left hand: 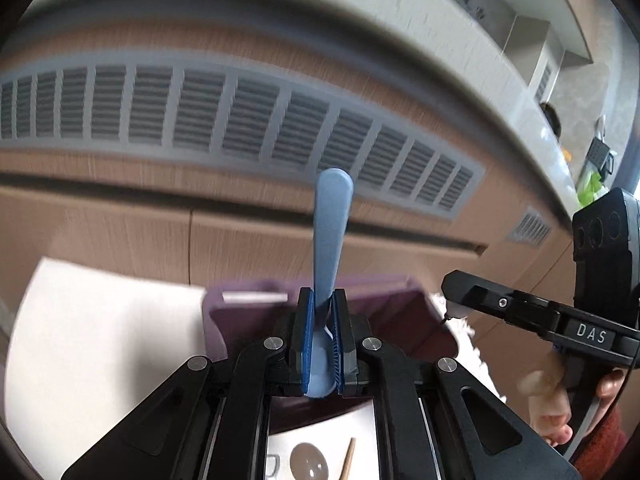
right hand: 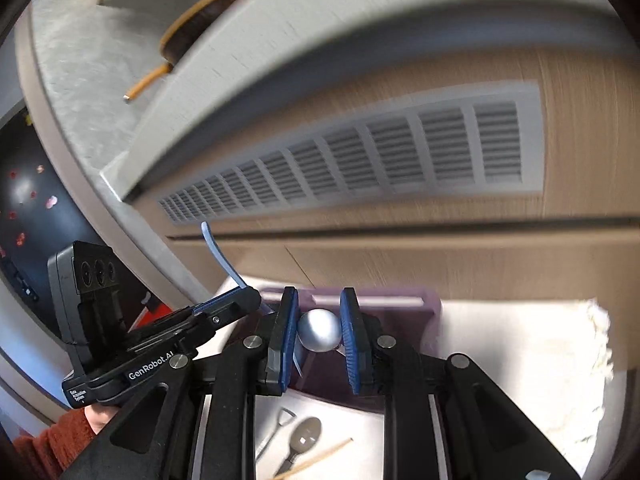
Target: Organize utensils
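Left wrist view, centre: our left gripper point(left hand: 321, 344) pinches a blue spoon point(left hand: 330, 236) by its bowl; right fingers point(right hand: 286, 340) flank a ball point(right hand: 319, 330), contact unclear; either may slip above the tray point(left hand: 240, 320).

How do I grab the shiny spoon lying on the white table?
Probably pinch the shiny spoon at the neck under its bowl, coming down from above: it lies flat on the white table, and a wooden chopstick sits by its handle end.

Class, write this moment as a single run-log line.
left gripper: shut on blue spoon | right gripper: holds silver spoon | purple tray: ahead | table: clear spoon, chopstick
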A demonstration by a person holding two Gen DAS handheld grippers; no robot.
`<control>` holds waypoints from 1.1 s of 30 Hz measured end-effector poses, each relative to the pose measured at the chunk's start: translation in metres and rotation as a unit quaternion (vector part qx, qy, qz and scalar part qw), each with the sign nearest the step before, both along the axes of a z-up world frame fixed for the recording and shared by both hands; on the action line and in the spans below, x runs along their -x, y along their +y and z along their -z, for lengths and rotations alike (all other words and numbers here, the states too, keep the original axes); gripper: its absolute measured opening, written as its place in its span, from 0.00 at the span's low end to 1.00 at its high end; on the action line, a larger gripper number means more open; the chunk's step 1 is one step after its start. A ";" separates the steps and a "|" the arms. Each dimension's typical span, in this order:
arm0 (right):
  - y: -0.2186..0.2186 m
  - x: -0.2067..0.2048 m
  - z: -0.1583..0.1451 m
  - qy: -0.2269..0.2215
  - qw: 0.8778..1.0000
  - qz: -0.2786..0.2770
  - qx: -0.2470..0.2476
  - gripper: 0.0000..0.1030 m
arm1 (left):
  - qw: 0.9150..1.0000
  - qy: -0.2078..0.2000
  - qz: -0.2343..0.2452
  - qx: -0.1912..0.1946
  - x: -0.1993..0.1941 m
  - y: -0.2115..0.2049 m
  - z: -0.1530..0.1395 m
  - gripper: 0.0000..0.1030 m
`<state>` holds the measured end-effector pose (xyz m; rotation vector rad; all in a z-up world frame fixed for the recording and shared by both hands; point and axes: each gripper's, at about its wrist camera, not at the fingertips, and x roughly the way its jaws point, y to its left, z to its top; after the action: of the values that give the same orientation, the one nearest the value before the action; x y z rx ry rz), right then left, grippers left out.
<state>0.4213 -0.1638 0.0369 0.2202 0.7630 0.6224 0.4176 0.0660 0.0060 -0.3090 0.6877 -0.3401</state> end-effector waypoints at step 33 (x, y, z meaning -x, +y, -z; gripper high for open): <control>-0.078 0.212 0.105 0.045 0.961 -0.051 0.268 0.20 | 0.992 0.111 0.007 -0.066 0.199 0.011 0.061 0.15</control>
<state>0.2092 -0.2420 -0.0682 -0.2925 1.0062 0.4835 0.2188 0.0766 -0.0554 -0.2178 0.9274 -0.2742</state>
